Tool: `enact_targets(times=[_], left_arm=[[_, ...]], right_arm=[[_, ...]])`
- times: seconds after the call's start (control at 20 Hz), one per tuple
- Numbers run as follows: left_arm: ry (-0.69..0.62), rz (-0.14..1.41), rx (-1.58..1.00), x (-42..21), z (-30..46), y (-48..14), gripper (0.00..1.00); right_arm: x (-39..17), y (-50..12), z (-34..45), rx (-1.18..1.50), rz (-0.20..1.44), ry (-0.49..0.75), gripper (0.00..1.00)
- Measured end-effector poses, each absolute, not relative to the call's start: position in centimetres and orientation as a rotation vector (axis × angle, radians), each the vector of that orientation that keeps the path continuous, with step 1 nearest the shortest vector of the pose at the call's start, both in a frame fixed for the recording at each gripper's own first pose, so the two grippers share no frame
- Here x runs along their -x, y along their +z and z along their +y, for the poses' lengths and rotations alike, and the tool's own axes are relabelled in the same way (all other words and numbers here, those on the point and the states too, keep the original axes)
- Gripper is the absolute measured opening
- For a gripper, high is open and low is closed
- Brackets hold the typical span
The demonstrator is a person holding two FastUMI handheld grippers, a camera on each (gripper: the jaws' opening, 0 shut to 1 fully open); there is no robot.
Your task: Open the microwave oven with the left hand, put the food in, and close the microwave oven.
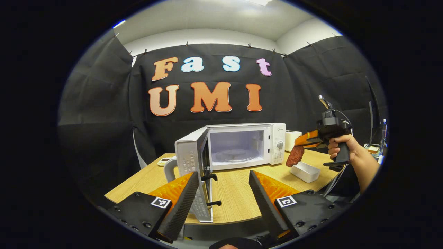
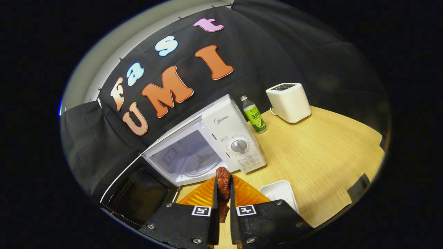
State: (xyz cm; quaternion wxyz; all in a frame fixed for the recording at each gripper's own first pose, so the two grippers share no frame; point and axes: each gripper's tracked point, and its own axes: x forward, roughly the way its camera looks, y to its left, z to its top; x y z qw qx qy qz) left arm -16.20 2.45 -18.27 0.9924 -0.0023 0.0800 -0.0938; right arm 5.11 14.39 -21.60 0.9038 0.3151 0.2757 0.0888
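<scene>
Food [image 2: 223, 186] pinched in right gripper [image 2: 223, 199]; bottle [image 2: 254, 118] behind microwave [image 2: 221, 138]

One microwave [image 2: 207, 141], one toaster [image 2: 289, 102], one bottle [image 2: 254, 118], one white tray [image 2: 278, 192], one food piece [image 2: 223, 183].

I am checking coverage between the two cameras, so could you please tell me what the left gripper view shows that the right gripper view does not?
The left gripper view alone has the hand holding the right gripper from outside, and the open left gripper. The right gripper view alone has a green-labelled bottle. Both share the open microwave, the white toaster, the white tray, the wooden table and the reddish-brown food pinched between the right gripper's fingers.
</scene>
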Motion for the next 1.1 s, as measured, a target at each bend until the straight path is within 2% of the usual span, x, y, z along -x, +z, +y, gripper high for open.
enact_targets(times=[0.05, 0.1, 0.55, 1.1], left_arm=[[-0.187, 0.159, 0.009, 16.2, 2.7, -18.3, 0.92], [-0.188, 0.16, 0.013, 16.1, 2.7, -18.3, 0.95], [-0.205, 0.145, -0.004, 16.6, 3.3, -17.3, 0.92], [-0.199, 0.149, 0.022, 18.0, 5.2, -16.5, 0.92]], right_arm=[[-5.4, -21.3, 15.3, -0.661, 0.564, 0.191, 0.12], [-5.7, -21.1, 16.3, -0.672, 0.557, 0.198, 0.12], [-12.0, -18.3, 23.7, -0.879, 0.395, 0.185, 0.12], [-19.7, -21.3, 26.4, -0.987, 0.274, -0.015, 0.12]])
